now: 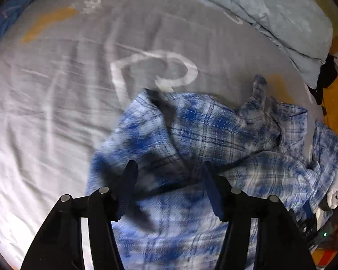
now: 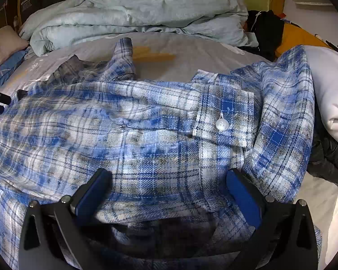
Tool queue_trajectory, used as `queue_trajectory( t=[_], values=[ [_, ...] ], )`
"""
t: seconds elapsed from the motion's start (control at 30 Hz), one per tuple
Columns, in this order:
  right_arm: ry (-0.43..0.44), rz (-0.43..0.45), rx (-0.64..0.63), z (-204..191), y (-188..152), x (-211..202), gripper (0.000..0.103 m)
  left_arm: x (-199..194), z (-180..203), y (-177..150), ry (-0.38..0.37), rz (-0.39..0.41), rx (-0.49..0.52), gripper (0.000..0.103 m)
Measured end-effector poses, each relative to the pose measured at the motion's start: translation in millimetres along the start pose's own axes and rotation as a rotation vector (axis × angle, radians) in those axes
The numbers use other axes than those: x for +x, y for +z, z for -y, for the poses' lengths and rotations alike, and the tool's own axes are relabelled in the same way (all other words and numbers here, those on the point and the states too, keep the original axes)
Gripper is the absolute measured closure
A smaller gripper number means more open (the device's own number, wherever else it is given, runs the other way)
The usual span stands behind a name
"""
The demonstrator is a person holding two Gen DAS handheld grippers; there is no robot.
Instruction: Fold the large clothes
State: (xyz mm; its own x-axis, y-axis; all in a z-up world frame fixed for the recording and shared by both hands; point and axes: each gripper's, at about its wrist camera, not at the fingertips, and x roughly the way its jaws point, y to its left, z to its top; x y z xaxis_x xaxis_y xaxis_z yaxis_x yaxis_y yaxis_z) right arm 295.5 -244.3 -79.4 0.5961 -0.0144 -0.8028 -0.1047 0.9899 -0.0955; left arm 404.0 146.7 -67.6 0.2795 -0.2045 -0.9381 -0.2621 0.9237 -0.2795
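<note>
Left wrist: steeply down, close over shirt [image 1: 191, 135] edge.
Right wrist: slanted down, nearer.
Shared: shirt, duvet [image 2: 135, 15].

Small white logo lettering on a dark bag [image 2: 31, 0] at top left, too small to read

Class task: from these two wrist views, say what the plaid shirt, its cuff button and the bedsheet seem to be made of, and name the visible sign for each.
Plaid shirt: probably brushed cotton flannel; visible twill weave, soft matte nap.
Cuff button: likely plastic; smooth, pearly sheen.
Bedsheet: thin woven fabric, perhaps cotton; matte with fine creases.
</note>
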Motion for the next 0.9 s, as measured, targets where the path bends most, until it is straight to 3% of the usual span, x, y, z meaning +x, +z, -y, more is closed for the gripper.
queue_trajectory(
  t=[0.13,0.17,0.2,0.23,0.3,0.43,0.67,0.8,0.9],
  values=[
    [0.001,0.001,0.000,1,0,0,0.000,20,2,9,0.049,-0.014,-0.027,0.042],
    [0.002,0.001,0.001,1,0,0,0.000,20,5,10,0.083,0.002,-0.015,0.063],
    [0.003,0.001,0.002,2,0,1,0.000,18,7,11,0.164,0.036,-0.002,0.086],
    [0.002,0.001,0.001,1,0,0,0.000,18,6,12,0.226,0.062,-0.001,0.101],
    [0.002,0.000,0.001,2,0,1,0.000,7,7,13,0.201,0.125,0.024,0.102],
    [-0.003,0.000,-0.003,1,0,1,0.000,-16,8,16,0.276,0.248,0.081,0.102],
    [-0.004,0.001,-0.005,1,0,1,0.000,-39,-18,20,0.260,0.350,0.046,0.102],
    [-0.003,0.001,-0.006,2,0,1,0.000,-15,-37,24,0.164,0.314,-0.052,0.102],
    [-0.005,0.000,-0.007,2,0,1,0.000,-20,-24,8,0.185,0.365,0.049,0.093]
  ],
)
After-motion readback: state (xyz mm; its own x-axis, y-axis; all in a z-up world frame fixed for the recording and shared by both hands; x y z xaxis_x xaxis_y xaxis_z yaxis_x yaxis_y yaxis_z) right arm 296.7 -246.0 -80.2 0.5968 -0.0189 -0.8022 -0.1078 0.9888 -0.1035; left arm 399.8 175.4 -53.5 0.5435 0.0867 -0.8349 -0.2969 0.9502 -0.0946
